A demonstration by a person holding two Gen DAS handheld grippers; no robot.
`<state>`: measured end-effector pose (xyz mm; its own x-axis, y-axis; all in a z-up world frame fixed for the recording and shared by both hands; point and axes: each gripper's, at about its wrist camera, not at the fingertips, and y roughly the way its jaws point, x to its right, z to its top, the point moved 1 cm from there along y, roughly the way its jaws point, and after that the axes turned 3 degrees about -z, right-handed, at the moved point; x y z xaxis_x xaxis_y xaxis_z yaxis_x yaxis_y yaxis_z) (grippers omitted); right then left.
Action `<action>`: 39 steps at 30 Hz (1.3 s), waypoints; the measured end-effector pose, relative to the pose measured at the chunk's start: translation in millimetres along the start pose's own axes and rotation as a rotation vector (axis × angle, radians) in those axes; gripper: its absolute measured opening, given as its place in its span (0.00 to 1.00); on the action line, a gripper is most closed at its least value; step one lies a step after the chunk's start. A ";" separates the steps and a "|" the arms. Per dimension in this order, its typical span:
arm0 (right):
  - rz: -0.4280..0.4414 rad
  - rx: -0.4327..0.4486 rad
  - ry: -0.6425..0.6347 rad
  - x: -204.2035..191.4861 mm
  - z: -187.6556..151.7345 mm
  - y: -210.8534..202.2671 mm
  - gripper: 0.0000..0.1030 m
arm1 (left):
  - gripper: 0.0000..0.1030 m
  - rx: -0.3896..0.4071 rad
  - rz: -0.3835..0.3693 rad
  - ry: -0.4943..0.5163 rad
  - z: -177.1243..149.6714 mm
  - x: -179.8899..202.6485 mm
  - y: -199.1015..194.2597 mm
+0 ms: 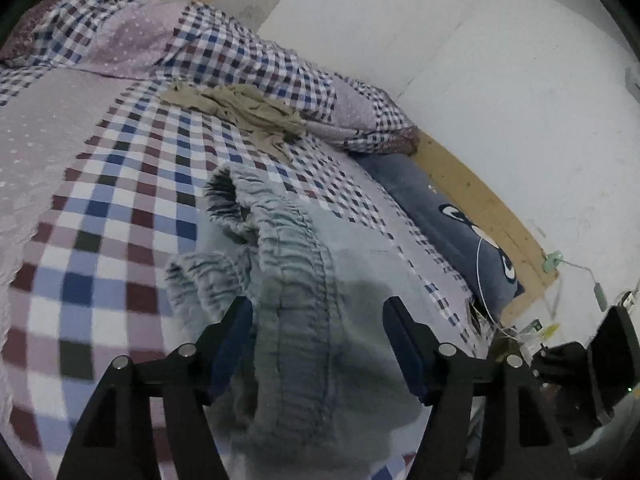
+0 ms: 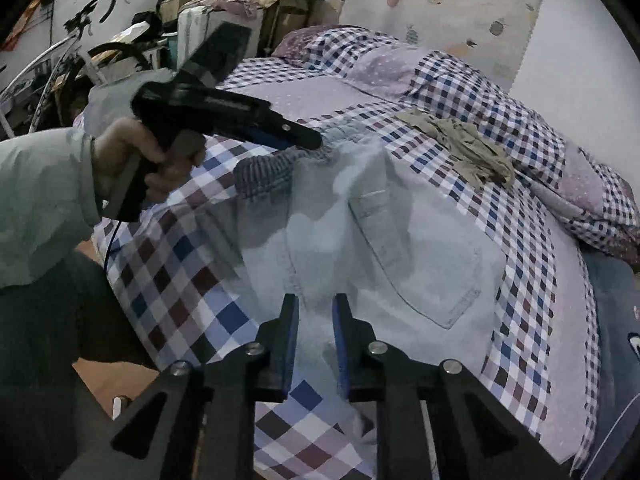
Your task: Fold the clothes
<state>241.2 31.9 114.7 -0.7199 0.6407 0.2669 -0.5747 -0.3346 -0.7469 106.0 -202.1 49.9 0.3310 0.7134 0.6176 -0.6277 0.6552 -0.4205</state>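
A light blue denim garment (image 2: 400, 240) with an elastic waistband (image 1: 288, 248) and a back pocket (image 2: 424, 268) lies on the checked bed cover (image 1: 120, 208). My left gripper (image 1: 318, 320) is open, its fingers wide apart on either side of the gathered waistband. In the right wrist view a hand (image 2: 132, 152) holds that left gripper (image 2: 308, 140), whose tip is at the waistband end. My right gripper (image 2: 316, 316) has its fingers close together, pinching a raised fold of the denim at the near end. A crumpled beige garment (image 2: 460, 144) lies farther back on the bed.
A bunched checked quilt (image 1: 248, 56) fills the back of the bed. A dark blue cartoon pillow (image 1: 452, 232) lies along the wooden bed edge (image 1: 492, 208) by the white wall. A bicycle (image 2: 60, 60) and boxes (image 2: 280, 4) stand beyond the bed's left side.
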 end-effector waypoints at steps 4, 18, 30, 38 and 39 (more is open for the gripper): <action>-0.002 -0.010 0.018 2.1 -2.5 2.9 0.17 | 0.70 -0.082 -0.051 -0.094 4.8 -14.0 30.8; -0.070 -0.006 0.138 48.1 -18.0 -14.5 0.38 | 0.16 -0.028 -0.367 -0.169 -17.7 4.0 -57.7; -0.049 -0.033 0.209 64.8 -36.1 -6.9 0.38 | 0.23 -0.149 -0.154 -0.387 -71.5 -40.1 -66.4; -0.004 0.045 0.218 49.8 -19.4 -11.2 0.41 | 0.64 -0.031 -0.073 -0.463 -93.1 -35.2 -101.9; 0.006 0.063 0.197 40.4 -16.7 -10.9 0.49 | 0.68 -0.007 -0.072 -0.487 -96.3 -34.4 -107.6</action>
<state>224.9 72.9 123.5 -0.6364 0.7597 0.1335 -0.5984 -0.3771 -0.7070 230.0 -273.2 9.9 0.0040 0.4683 0.8836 -0.6100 0.7013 -0.3689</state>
